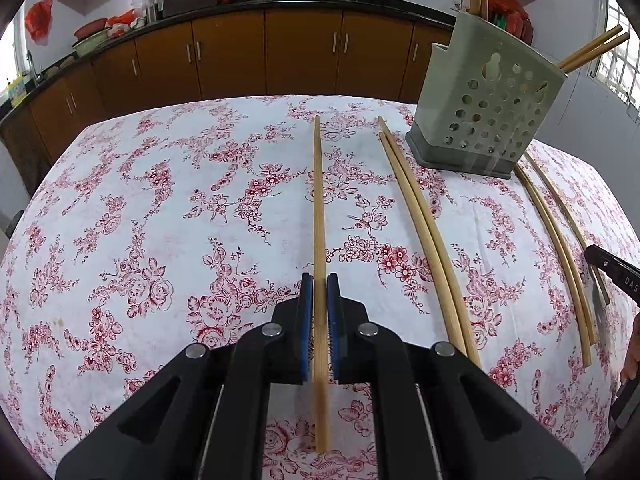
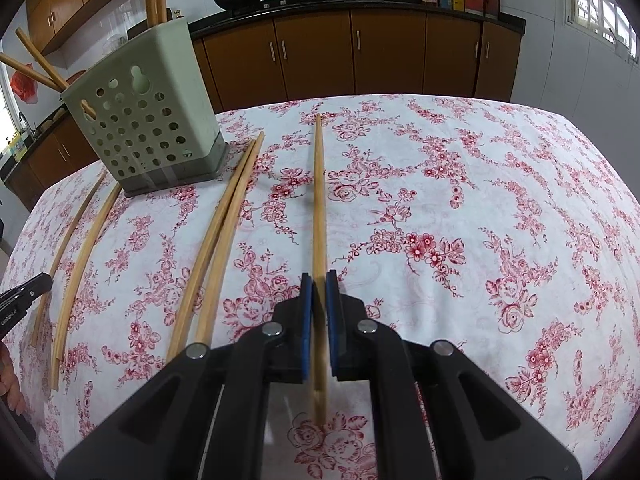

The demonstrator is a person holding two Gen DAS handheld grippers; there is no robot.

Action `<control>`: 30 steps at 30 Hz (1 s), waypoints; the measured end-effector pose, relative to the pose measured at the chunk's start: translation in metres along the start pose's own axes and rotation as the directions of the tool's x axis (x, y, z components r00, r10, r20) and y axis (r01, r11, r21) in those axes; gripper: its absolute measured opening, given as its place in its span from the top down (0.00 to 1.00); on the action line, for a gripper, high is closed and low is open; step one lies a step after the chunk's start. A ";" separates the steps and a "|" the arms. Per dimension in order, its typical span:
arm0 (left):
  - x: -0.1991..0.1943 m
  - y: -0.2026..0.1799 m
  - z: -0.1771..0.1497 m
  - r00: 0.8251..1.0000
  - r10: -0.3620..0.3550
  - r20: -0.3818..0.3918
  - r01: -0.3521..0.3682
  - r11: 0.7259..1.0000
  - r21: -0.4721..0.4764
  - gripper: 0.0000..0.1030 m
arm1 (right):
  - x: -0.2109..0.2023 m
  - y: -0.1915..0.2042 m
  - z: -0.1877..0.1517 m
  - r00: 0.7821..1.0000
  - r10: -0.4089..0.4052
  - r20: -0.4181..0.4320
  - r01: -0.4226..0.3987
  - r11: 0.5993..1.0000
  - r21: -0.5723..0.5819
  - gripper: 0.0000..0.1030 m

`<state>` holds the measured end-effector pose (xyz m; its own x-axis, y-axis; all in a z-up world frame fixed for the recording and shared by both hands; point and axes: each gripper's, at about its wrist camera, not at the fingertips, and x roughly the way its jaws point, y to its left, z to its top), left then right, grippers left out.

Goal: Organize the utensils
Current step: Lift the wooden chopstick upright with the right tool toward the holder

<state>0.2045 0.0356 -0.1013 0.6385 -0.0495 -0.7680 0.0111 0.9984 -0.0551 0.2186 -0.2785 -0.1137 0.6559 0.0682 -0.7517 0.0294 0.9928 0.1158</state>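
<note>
Near the front edge of the tabletop [image 1: 120, 208], which wears a white cloth with red flowers, both grippers are closed on chopsticks. Seen from the left wrist, the left gripper [image 1: 319, 292] clamps its blue pads on one chopstick [image 1: 318, 200] that runs straight ahead between the jaws toward the far edge. Seen from the right wrist, the right gripper [image 2: 319, 290] pinches another chopstick [image 2: 318, 200] the same way, pointing at the far edge; whether either stick's tip touches the cloth I cannot tell.

Between the two grippers, loose chopsticks lie on the cloth in two pairs. One pair [image 1: 416, 216] lies side by side, touching, just right of the left gripper's stick. The other pair [image 1: 560, 240] lies further right, close to the other gripper's black finger at the picture's edge.

By the far edge stands the holder [image 1: 492, 96], a grey-green perforated box on a darker base, upright between the far ends of the two loose pairs. Chopsticks already stand in it: some upright at one corner, two leaning out over the opposite rim.
</note>
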 end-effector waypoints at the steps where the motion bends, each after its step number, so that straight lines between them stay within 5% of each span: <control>1: 0.000 0.000 0.000 1.000 0.000 0.000 0.000 1.000 0.000 0.92 | 0.000 0.000 0.000 1.000 0.000 0.000 0.000 1.000 0.000 0.92; 30: -0.007 -0.007 -0.011 1.000 0.020 -0.003 -0.020 0.999 0.049 0.92 | -0.007 0.002 -0.006 1.000 0.004 -0.005 -0.005 1.000 -0.007 0.92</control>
<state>0.1916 0.0282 -0.1021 0.6362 -0.0295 -0.7709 0.0361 0.9993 -0.0084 0.2097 -0.2759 -0.1122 0.6520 0.0732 -0.7547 0.0210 0.9932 0.1145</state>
